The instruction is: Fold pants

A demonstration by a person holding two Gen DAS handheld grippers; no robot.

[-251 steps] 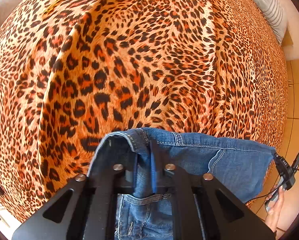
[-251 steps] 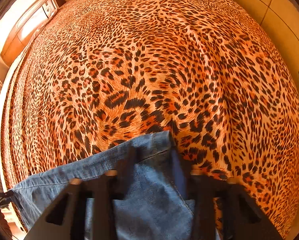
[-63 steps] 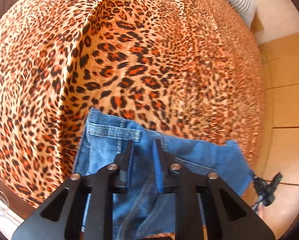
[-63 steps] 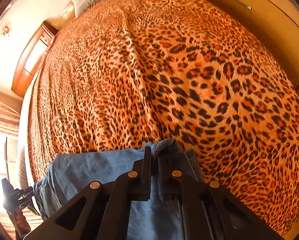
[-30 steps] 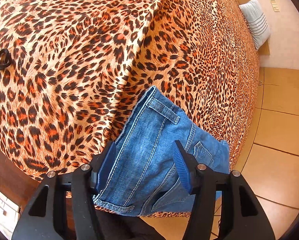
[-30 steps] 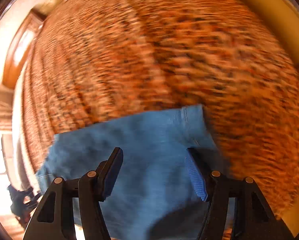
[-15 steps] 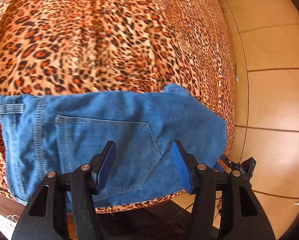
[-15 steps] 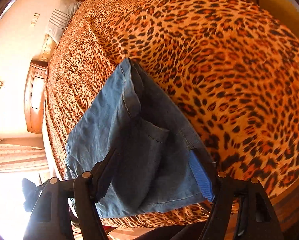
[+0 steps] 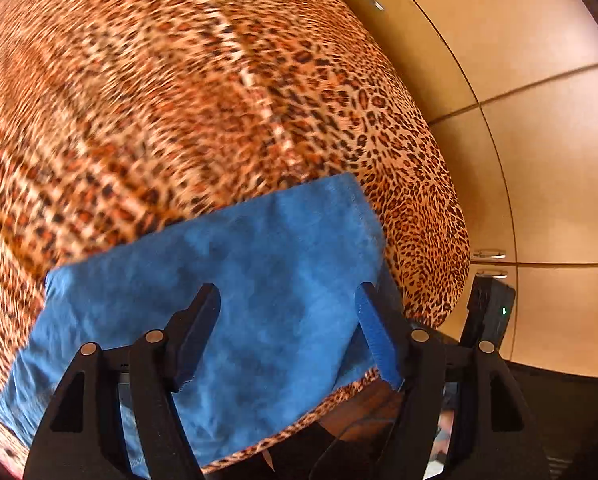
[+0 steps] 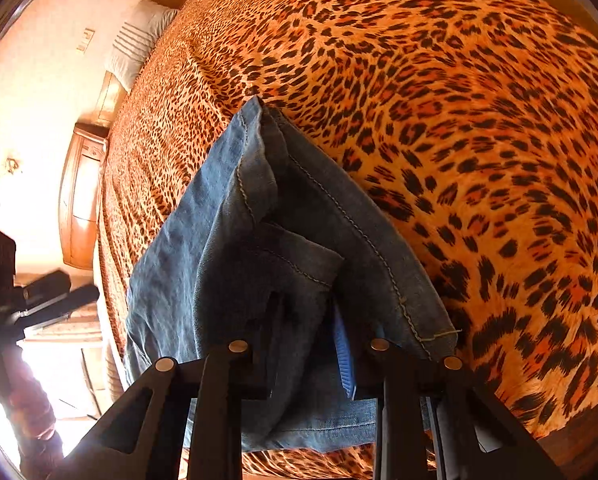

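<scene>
Our right tool (image 10: 305, 312) hangs open just above the folded pants (image 10: 283, 240), nearer than our open left tool (image 9: 289, 320).

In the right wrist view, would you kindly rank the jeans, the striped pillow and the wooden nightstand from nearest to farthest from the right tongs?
1. Jeans: directly under the right tongs.
2. Wooden nightstand: left, beside the bed.
3. Striped pillow: upper left, at the bed's far end.

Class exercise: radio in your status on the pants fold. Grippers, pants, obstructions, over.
Left gripper open above the pants. Right gripper narrowed around a fold, grip unclear. Pants folded near the edge of the bed. Nothing in the way.
</scene>
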